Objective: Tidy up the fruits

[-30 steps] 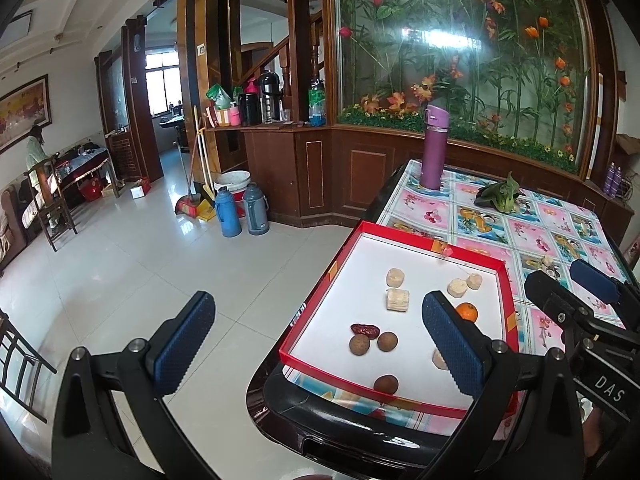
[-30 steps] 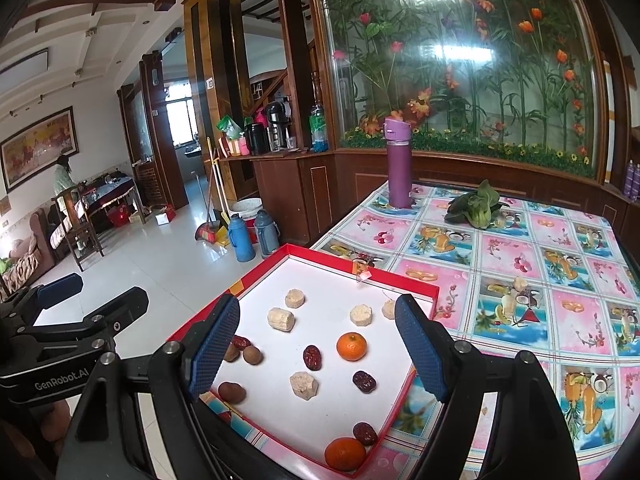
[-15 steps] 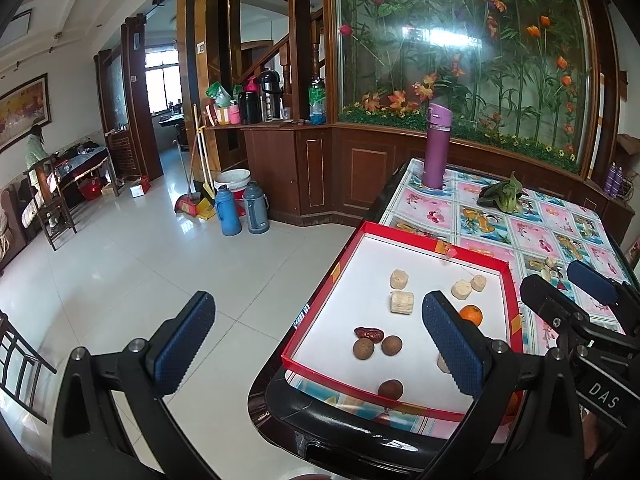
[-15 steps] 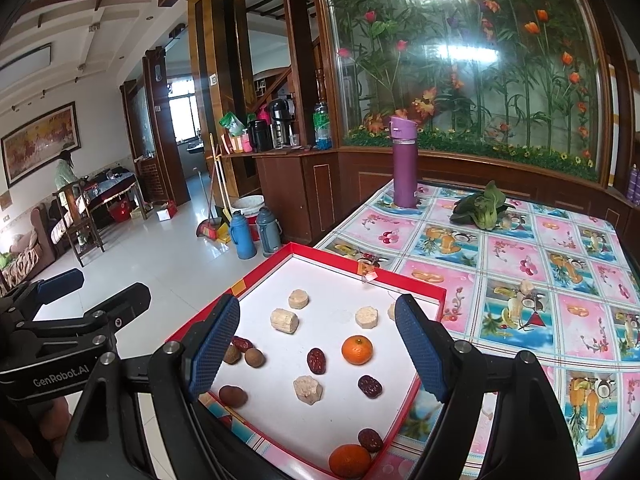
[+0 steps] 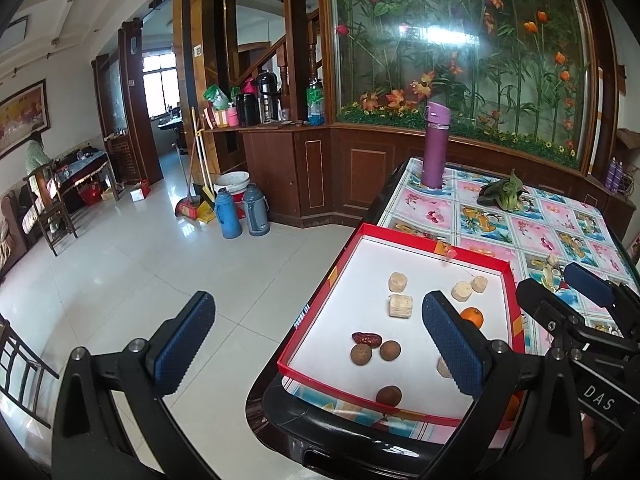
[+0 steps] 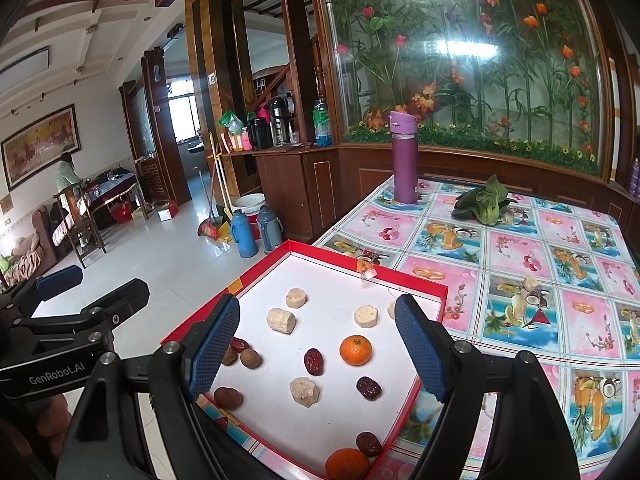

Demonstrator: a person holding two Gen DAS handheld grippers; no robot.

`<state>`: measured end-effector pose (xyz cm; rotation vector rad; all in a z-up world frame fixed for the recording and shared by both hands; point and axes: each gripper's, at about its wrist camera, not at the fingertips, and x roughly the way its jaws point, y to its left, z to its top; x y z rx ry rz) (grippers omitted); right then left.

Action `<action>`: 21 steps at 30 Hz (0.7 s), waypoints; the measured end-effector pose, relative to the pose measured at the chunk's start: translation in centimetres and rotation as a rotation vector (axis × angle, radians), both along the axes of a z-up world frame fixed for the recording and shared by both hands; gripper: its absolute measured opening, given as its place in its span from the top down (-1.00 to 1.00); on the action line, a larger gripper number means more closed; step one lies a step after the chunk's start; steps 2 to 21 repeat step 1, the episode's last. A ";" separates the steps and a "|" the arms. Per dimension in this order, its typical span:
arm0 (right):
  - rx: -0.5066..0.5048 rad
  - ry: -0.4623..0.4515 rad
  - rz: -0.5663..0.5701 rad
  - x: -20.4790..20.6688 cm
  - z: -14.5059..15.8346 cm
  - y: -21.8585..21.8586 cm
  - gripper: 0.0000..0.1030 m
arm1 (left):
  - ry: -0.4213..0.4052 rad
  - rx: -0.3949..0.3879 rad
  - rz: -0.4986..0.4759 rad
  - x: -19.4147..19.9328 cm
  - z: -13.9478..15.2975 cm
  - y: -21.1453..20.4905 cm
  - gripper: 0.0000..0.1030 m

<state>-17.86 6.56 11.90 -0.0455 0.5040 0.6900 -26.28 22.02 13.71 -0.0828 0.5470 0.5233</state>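
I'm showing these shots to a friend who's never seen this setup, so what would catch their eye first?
Probably the red tray at the table's near corner, its white floor scattered with oranges, dark red dates, brown round fruits and pale chunks. Behind it, a purple bottle stands before a big glass panel of flowers. Both open claws, left and right, frame the tray.

Scattered fruit crowds the red tray; open tablecloth lies beyond, bar a purple bottle.

White tiled floor spreads at my 9 o'clock. Dark wood pillars at 11. Glass panel with painted flowers at 12, lamp glare on it. Bright window far at 10. Framed painting on left wall.
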 end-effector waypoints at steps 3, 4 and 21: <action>0.002 0.005 -0.003 0.2 -0.1 -0.2 -0.55 | 0.006 0.007 -0.005 0.3 0.0 -0.2 -1.00; 0.002 0.005 -0.003 0.2 -0.1 -0.2 -0.55 | 0.006 0.007 -0.005 0.3 0.0 -0.2 -1.00; 0.002 0.005 -0.003 0.2 -0.1 -0.2 -0.55 | 0.006 0.007 -0.005 0.3 0.0 -0.2 -1.00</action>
